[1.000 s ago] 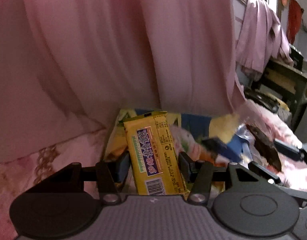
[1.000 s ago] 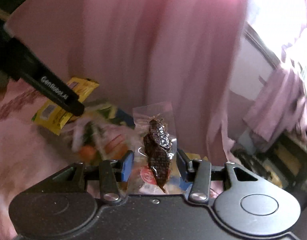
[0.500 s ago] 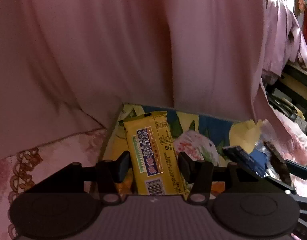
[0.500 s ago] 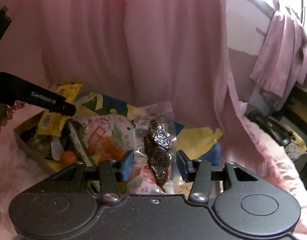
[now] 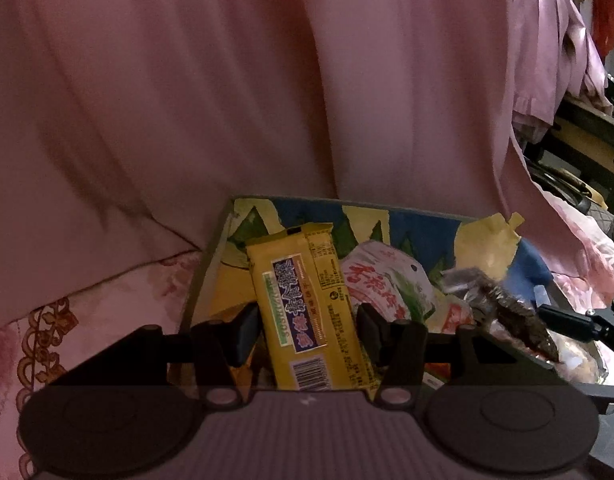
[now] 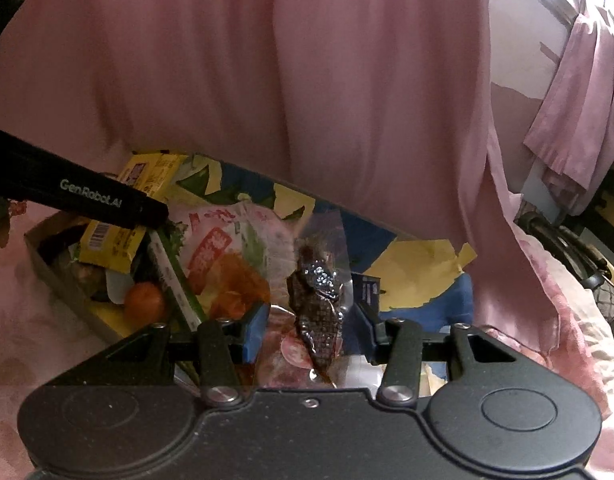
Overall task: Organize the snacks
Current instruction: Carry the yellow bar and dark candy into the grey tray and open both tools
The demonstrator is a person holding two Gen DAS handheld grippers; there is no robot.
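Snacks in both tools over the shallow printed cardboard box (image 5: 407, 216). Left gripper (image 5: 305, 330) is clamped on a long yellow foil snack packet (image 5: 311, 312). Right gripper (image 6: 313, 330) is clamped on a clear pouch of dark dried meat (image 6: 317, 300). Pink curtain (image 6: 307, 80) hangs behind.

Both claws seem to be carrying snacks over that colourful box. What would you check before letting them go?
1. Left gripper holds the yellow snack bar: ok, it sits upright between the jaws.
2. Right gripper holds the clear packet of dark dried snack: ok.
3. Both snacks are over the box: ok.
4. Free spot beneath each: cannot tell; packets already crowd the box.
5. Grippers apart from each other: ok, a gap shows between them.
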